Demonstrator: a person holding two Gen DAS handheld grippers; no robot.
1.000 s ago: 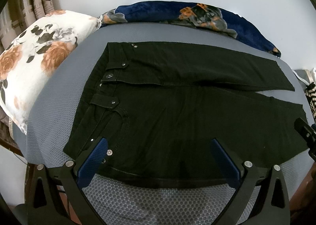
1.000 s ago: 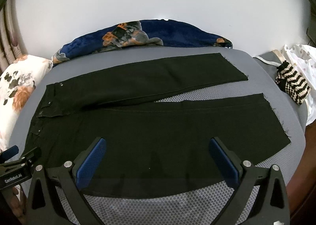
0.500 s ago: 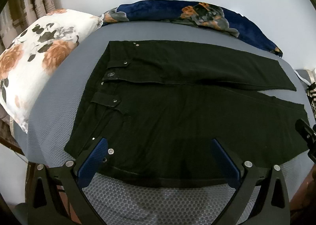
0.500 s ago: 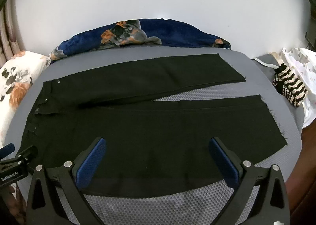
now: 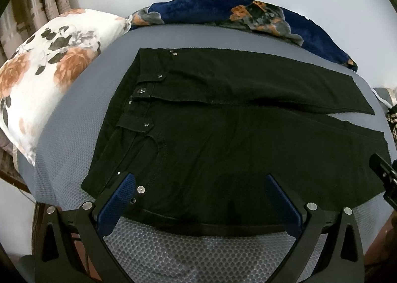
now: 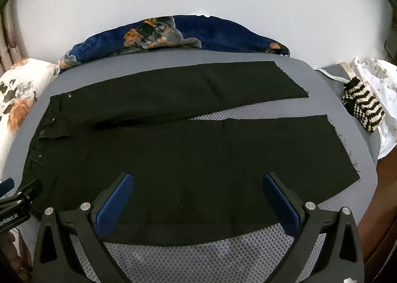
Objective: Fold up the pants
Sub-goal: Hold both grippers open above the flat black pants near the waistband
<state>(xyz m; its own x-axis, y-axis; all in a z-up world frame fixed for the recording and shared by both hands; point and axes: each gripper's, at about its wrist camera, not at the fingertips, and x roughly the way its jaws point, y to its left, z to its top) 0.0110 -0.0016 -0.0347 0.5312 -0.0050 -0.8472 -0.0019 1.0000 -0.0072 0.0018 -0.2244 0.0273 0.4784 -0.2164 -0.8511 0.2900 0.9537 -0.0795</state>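
- My left gripper [image 5: 198, 193] hangs wide open at the bottom of its frame, holding nothing; my right gripper [image 6: 198, 191] is the same, jaws spread and empty.
- The pants [image 6: 173, 159] lie flat across the middle of the grey mattress [image 6: 198, 253], waistband at frame left, hems at right.
- Risk, as I judge it: pinching only the top layer of the near edge would let the leg sag and fold crooked.
- Count: one pair of pants with two legs, one floral pillow [image 5: 44, 79], one blue blanket [image 6: 198, 34], one striped knit item [image 6: 362, 109].
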